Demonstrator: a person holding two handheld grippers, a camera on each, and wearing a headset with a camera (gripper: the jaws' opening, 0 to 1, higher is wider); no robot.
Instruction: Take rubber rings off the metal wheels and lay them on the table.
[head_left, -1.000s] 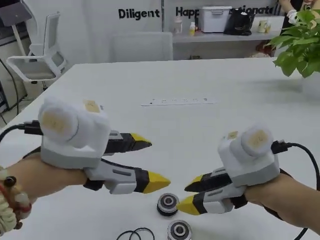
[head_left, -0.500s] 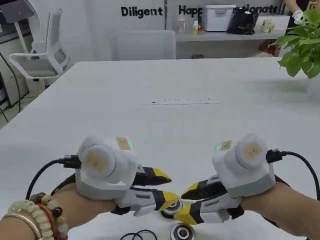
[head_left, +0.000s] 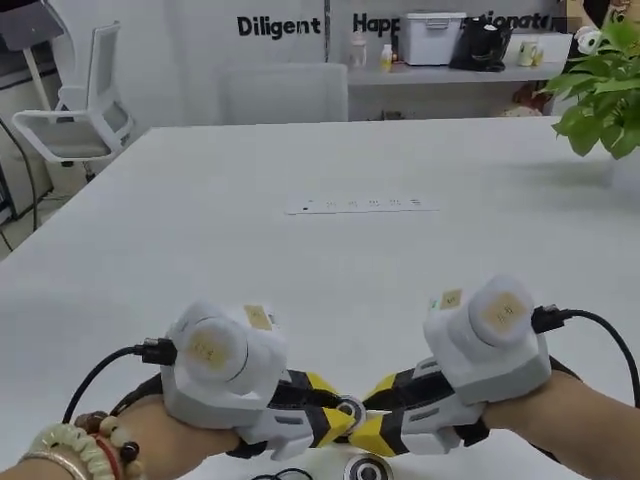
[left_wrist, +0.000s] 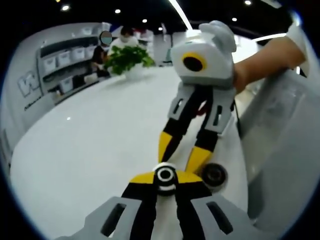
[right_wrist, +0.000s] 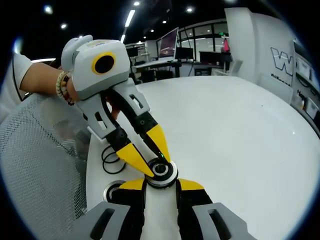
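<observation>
Surface: a white matte table (head_left: 300, 160) is filling the middle of the head view, smooth and bare except for a flat white power strip (head_left: 360, 205) lying across its centre.

Room: a white swivel chair (head_left: 85, 110) is standing at the upper left. A green leafy plant (head_left: 600, 95) is reaching in at the upper right. A shelf along the top edge is carrying a white lidded box (head_left: 430, 38) beside black wall lettering (head_left: 278, 26).

Left gripper (head_left: 332, 408): grey-and-white shell with black jaws and yellow wedge tips, sitting at the lower left of the head view. Its jaws are standing almost closed, with the tips pinching the rim of the metal wheel (head_left: 350, 408).

Right gripper (head_left: 375, 410): same build, meeting the left one tip to tip at bottom centre. Its jaws are narrowed around the sides of that same wheel, a small round disc with a dark outer band and a bright hub.

Second wheel (head_left: 362, 468): round and dark-rimmed, lying flat on the table at the bottom edge, just below the held one.

Rubber rings (right_wrist: 111, 157): thin black loops, overlapping on the table at centre left of the right gripper view, near the second wheel.
</observation>
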